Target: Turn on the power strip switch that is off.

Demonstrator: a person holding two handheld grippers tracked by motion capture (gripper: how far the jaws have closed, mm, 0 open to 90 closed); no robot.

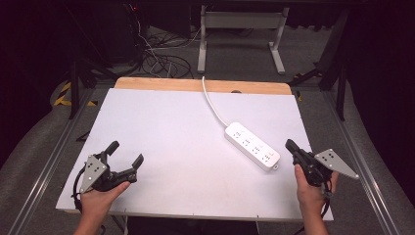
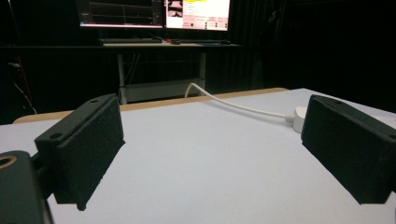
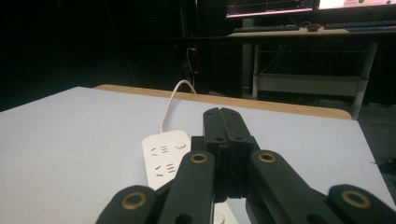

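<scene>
A person's two hands come in at the near edge of the big white table [image 1: 171,147]. The left hand [image 1: 98,198] holds the left black claw [image 1: 128,154] low over the table near the front left corner. Its two jaws stand wide apart, with only bare white table between them. They hold nothing and touch nothing. In the left gripper view the left black claw [image 2: 212,149] shows its two flat dark pads, one at each side, far from each other.

The right hand [image 1: 309,191] holds the right black claw [image 1: 289,145] near the front right edge of the table. Its jaws are pressed tight together and nothing is between them. In the right gripper view the right black claw [image 3: 225,112] shows the two jaws meeting in one thin line.

Just beside the tip of that closed claw, to its left, lies a long white plastic power strip [image 1: 252,146] with rows of small plug holes on top. It lies flat and slanted on the table, right of the middle. I cannot tell if the claw tip touches it. In the right gripper view the long white plastic power strip [image 3: 163,156] has a round button near its far end.

A thin white cord [image 1: 211,103] runs from the strip's far end, bends across the table and goes over the pale wooden back edge [image 1: 161,84].

Farther off, a grey metal desk frame [image 1: 240,29] stands on the floor, and bright computer screens [image 2: 154,11] glow in the dark room.
</scene>
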